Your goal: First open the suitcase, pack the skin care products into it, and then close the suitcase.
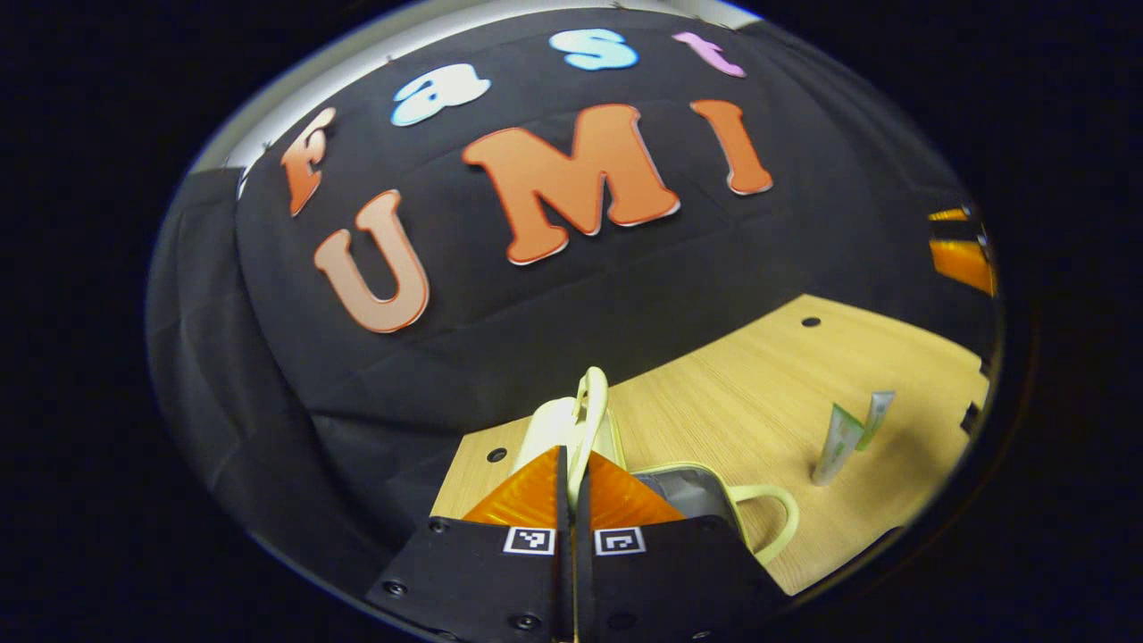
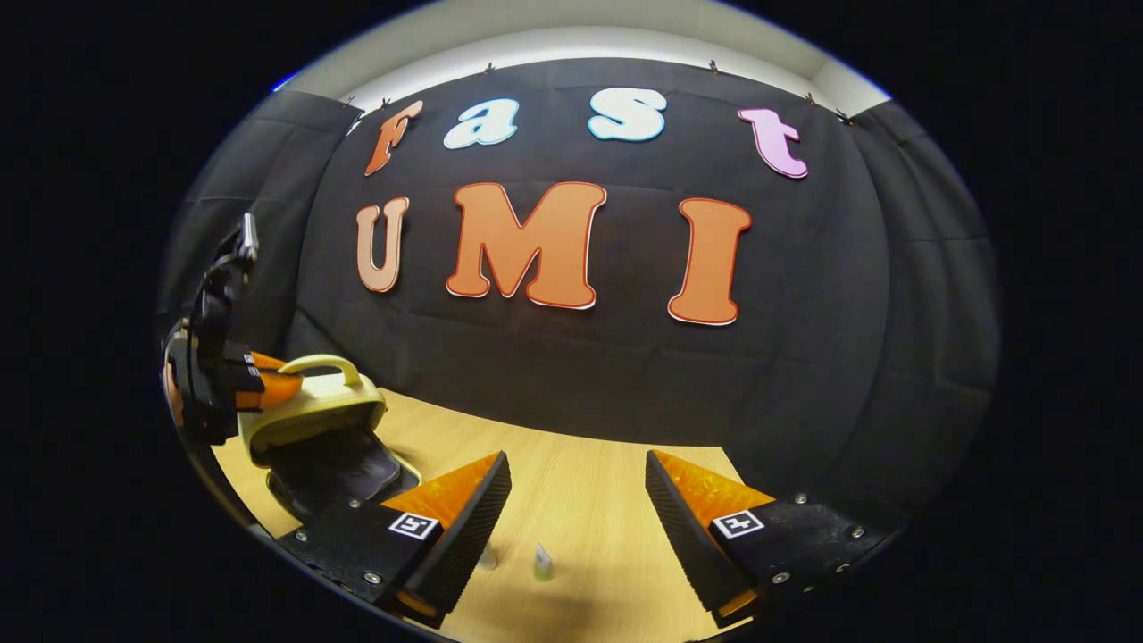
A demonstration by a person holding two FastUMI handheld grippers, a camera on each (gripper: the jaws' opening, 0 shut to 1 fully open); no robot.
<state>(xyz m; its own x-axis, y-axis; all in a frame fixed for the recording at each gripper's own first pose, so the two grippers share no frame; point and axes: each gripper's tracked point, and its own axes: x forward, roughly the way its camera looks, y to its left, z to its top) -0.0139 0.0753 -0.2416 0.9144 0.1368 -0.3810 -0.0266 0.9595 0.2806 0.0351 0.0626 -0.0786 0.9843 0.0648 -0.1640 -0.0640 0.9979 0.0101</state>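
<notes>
Left gripper (image 1: 571, 464) clenched on raised lid (image 2: 312, 415) of cream suitcase (image 2: 330, 464), half open on wooden table (image 2: 580, 500); right gripper (image 2: 576, 500) released above two skincare tubes (image 2: 542, 563)

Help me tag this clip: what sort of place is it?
Likely a staged recording booth, not a home: black cloth wall, a bare wooden table, and just a small suitcase and skin care tubes.

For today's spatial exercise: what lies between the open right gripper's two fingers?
In the right gripper view, the right gripper frames bare wooden table, with two small skin care tubes standing near its bottom edge, untouched by either finger.
</notes>
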